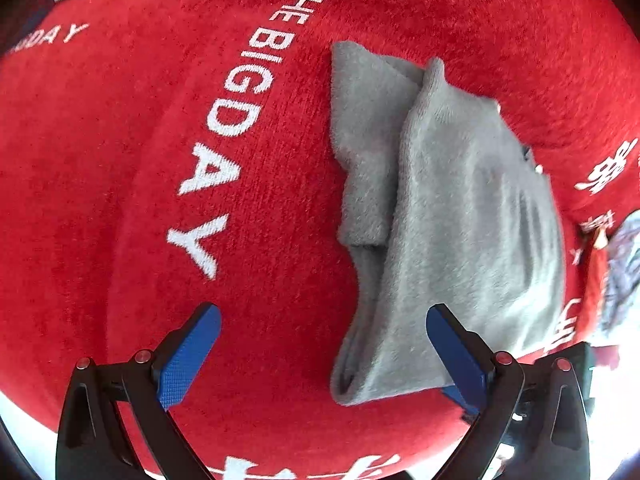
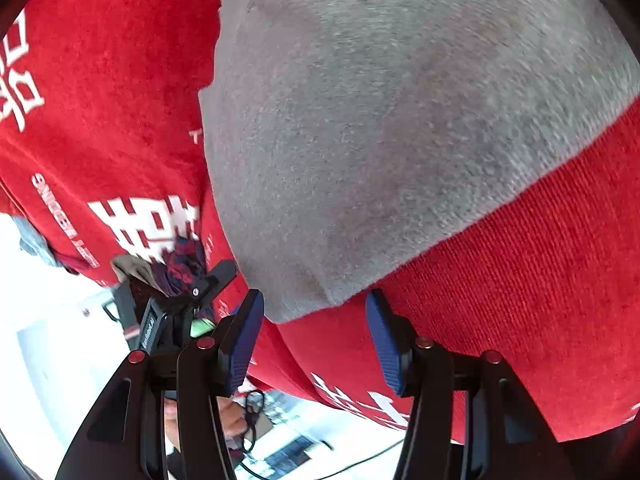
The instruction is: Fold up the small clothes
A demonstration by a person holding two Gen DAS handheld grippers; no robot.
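Observation:
A grey fuzzy garment [image 1: 460, 208] lies folded lengthwise on a red cloth [image 1: 120, 160] printed with white "THE BIG DAY" letters. My left gripper [image 1: 324, 356] is open and empty just above the cloth, its right finger beside the garment's near end. In the right wrist view the same grey garment [image 2: 380, 140] fills the upper frame. My right gripper [image 2: 314, 340] is open and empty, its blue pads [image 2: 244, 340] on either side of the garment's near corner, not touching it.
The red cloth [image 2: 520, 300] covers the work surface and ends at a white floor or table edge [image 2: 48, 320]. A dark patterned cloth [image 2: 184, 264] and the other gripper's black body [image 2: 172, 308] sit at the left of the right wrist view.

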